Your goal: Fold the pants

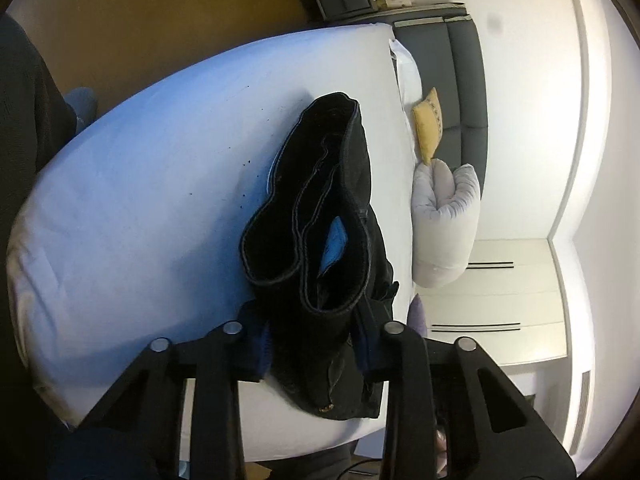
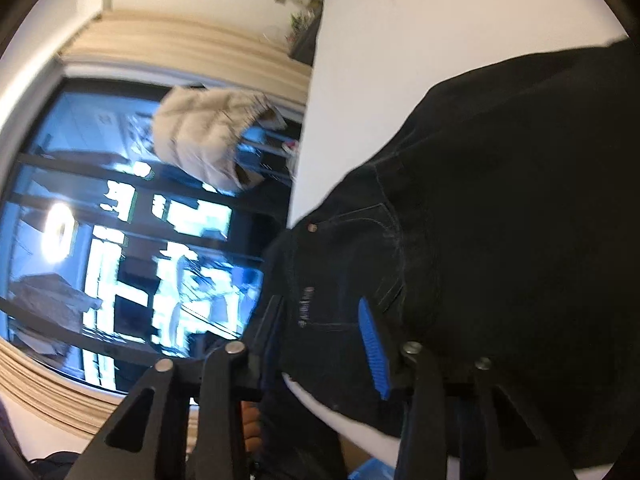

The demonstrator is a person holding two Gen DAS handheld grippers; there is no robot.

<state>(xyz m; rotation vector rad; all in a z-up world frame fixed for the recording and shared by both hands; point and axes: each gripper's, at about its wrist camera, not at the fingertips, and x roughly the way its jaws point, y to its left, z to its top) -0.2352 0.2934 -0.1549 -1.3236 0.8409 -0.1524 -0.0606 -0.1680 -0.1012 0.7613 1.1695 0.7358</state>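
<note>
The black pants (image 1: 324, 216) lie folded in a thick stack on the white bed (image 1: 140, 200), leg cuffs facing the left wrist camera. My left gripper (image 1: 316, 344) is shut on the near end of the stack, its blue pads pressed on both sides of the fabric. In the right wrist view the pants (image 2: 500, 208) fill the right half, with pocket stitching and a rivet visible. My right gripper (image 2: 324, 348) is shut on the waist part of the pants, with one blue pad (image 2: 374, 348) showing against the cloth.
A yellow cushion (image 1: 428, 124) and a rolled white duvet (image 1: 448, 220) lie at the grey headboard (image 1: 468, 92). White cabinets (image 1: 508, 300) stand beyond. In the right wrist view a large dark window (image 2: 120, 220) and a hanging beige garment (image 2: 208, 136) are left of the bed edge (image 2: 308, 128).
</note>
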